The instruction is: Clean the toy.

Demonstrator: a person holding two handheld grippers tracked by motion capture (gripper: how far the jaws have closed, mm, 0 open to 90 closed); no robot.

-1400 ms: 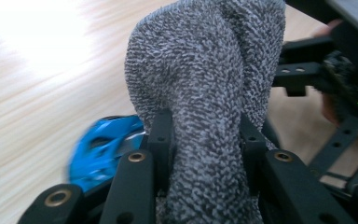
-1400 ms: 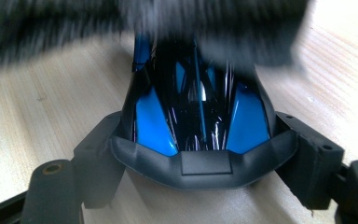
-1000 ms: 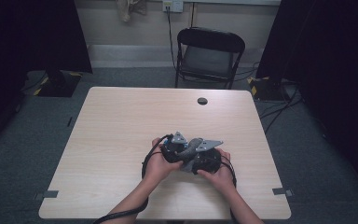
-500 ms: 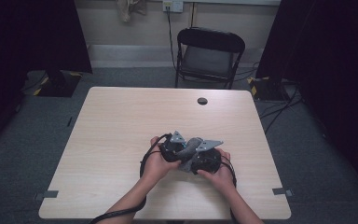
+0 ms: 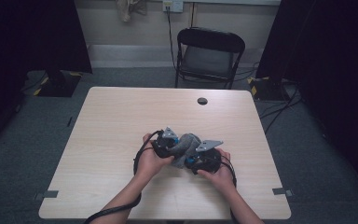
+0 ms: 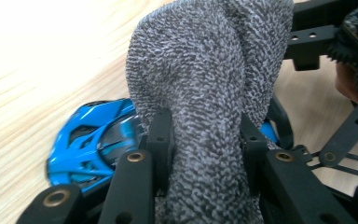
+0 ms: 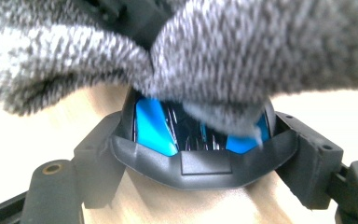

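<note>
Two grippers met near the table's [image 5: 121, 121] six o'clock edge. Our left gripper [image 6: 205, 154] pinched the grey cloth [image 6: 205, 74]; since a moment before, it had drifted across the toy car [image 7: 168, 123], clamped by our right gripper [image 7: 200, 154], so we judged wiping underway.

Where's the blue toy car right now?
In the high view the blue toy car sits at the table's near middle, clamped by the right gripper, under the grey cloth held by the left gripper.
</note>
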